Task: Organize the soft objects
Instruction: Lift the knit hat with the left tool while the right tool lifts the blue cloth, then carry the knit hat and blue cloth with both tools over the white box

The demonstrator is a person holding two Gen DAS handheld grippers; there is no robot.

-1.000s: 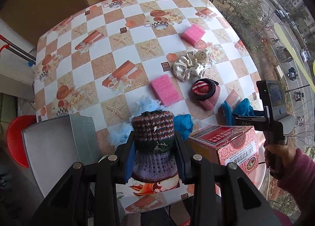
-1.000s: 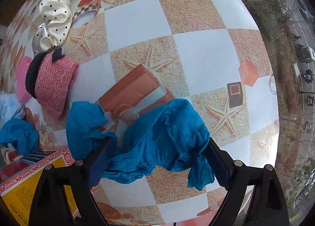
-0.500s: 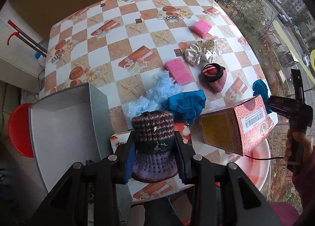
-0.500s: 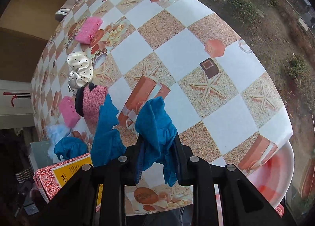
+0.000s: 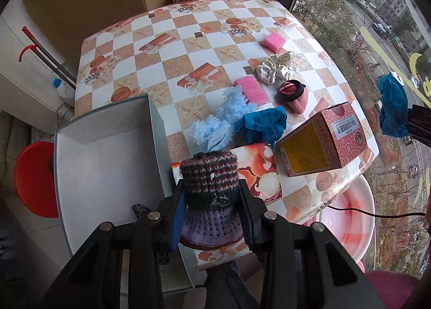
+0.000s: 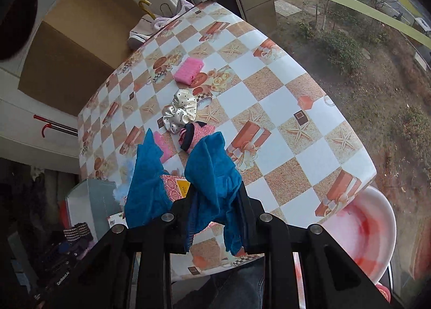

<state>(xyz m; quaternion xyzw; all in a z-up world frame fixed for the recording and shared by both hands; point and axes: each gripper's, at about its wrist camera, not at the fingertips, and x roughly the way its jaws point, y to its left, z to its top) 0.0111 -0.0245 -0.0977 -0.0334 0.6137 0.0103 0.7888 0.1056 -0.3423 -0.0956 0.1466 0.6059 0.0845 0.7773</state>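
**Both grippers lifted, each clamping a soft item above the checked table**

The left gripper [image 5: 211,217] has its fingers closed on a striped knitted hat [image 5: 208,185], held above the near edge of the checked table [image 5: 167,66], just right of the open grey box [image 5: 107,163]. The right gripper [image 6: 215,217] pinches a blue cloth [image 6: 212,174] between its fingers; the cloth hangs in two lobes in the air, clear of the table, and in the left wrist view it shows as a blue bundle [image 5: 392,104] beyond the table's right edge.

On the table, taking the red patterned carton [image 5: 323,142] as the landmark: a second blue cloth [image 5: 262,123] lies just left of it, touching a light blue fluffy piece [image 5: 215,123] further left. Behind the carton sits a pink knitted pouch with a dark rim [image 5: 293,92]. Left of the pouch lies a pink sponge [image 5: 250,89], and behind it a cream dotted scrunchie [image 5: 276,68]. Another pink sponge [image 5: 273,41] lies well behind the carton, toward the far side. A pink basin [image 5: 350,225] stands below the table edge, nearer than the carton
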